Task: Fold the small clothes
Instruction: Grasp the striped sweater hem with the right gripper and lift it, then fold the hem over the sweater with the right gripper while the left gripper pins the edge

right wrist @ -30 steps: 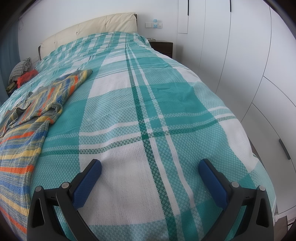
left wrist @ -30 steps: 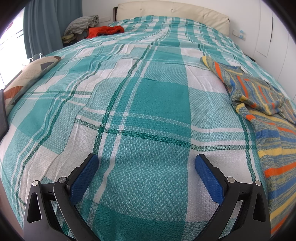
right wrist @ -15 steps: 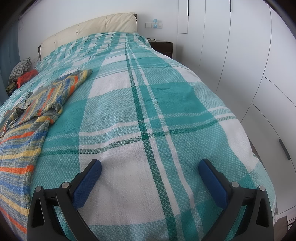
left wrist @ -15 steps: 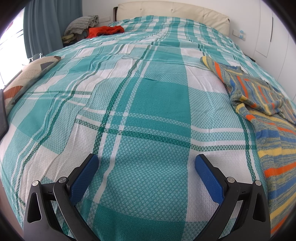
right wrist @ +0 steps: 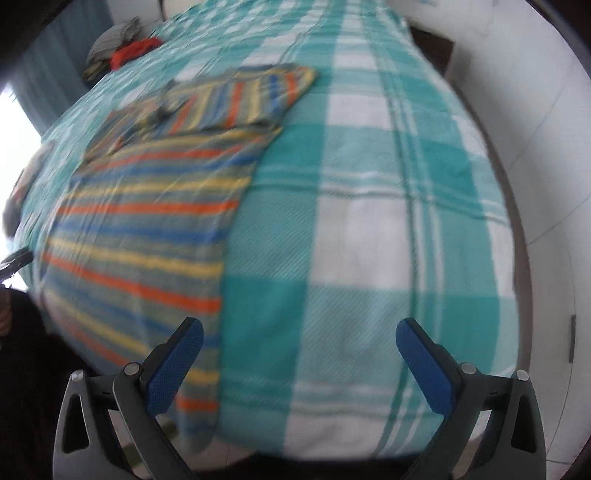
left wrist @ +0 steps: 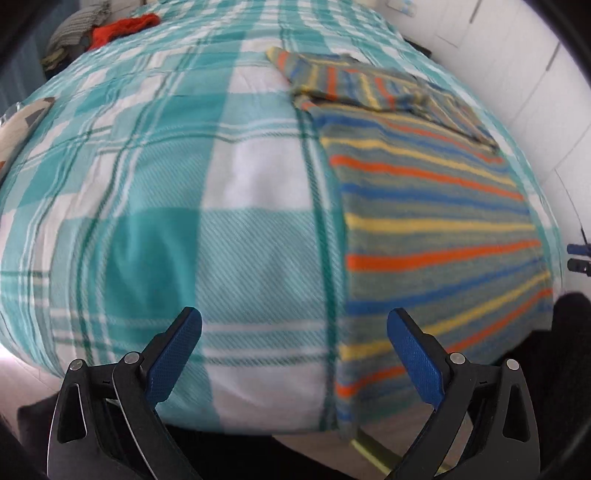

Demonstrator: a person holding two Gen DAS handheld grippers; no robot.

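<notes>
Left wrist view
Left tongs (left wrist: 294,334): released, jaws spread wide, nothing between them; I hold them above the foot of the bed (left wrist: 192,192).
Garment (left wrist: 424,206): striped knit in orange, yellow and blue, spread flat on the plaid cover, right of my tongs; its near hem hangs over the bed edge.
Relation: my right finger (left wrist: 413,354) overlaps the garment's lower left corner in the frame; touching or apart, I cannot tell. Left finger is over bare cover.
Far end: one part lies folded across the top, stripes running the other way.
Other: red cloth (left wrist: 125,27) on a pile at the far left, well apart.

Right wrist view
Right tongs (right wrist: 299,339): released, wide, empty.
Garment (right wrist: 147,206): left of these tongs; its right edge runs away from beside my left finger (right wrist: 177,362) toward the headboard end.
Relation: left finger over the garment's near right corner; right finger over plain cover.
Image: motion-blurred, fine detail lost.

Handling (judgement)
Stuff: soft, light, limp knit; will sag and stretch, not slip much on the woven cover.
Hold: pinch the two near hem corners, one per tongs, taking the garment only, not the cover beneath.
Risk: catching the cover along with the hem.
</notes>
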